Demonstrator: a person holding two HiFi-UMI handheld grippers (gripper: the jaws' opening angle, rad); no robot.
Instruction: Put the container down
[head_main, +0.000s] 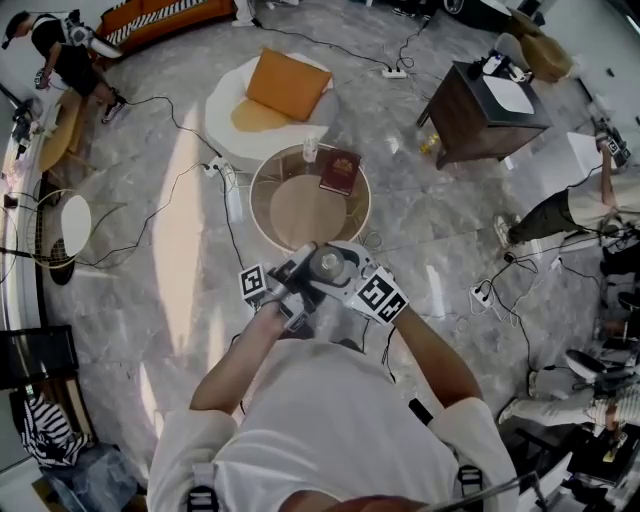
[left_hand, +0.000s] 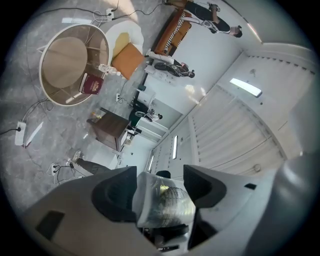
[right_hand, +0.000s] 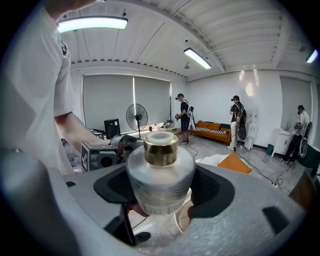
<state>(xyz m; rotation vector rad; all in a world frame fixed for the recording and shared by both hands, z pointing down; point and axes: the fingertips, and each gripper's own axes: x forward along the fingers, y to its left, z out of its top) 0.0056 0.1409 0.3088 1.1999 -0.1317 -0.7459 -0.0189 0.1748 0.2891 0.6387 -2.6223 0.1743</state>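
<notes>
A frosted glass container (head_main: 328, 265) with a gold collar and white top is held in the air in front of the person's chest, above the marble floor. In the right gripper view the container (right_hand: 160, 175) stands upright between the dark pads, and my right gripper (right_hand: 161, 189) is shut on its body. My left gripper (left_hand: 161, 192) also has the translucent container (left_hand: 165, 205) filling the gap between its jaws. In the head view the left gripper (head_main: 303, 283) and the right gripper (head_main: 348, 278) meet at the container from either side.
Just beyond the grippers stands a round glass table (head_main: 262, 190) bearing a red book (head_main: 340, 170) and a small bottle (head_main: 310, 150). A white seat with an orange cushion (head_main: 288, 83) lies farther off, a dark side table (head_main: 490, 110) at right. Cables cross the floor; people stand around.
</notes>
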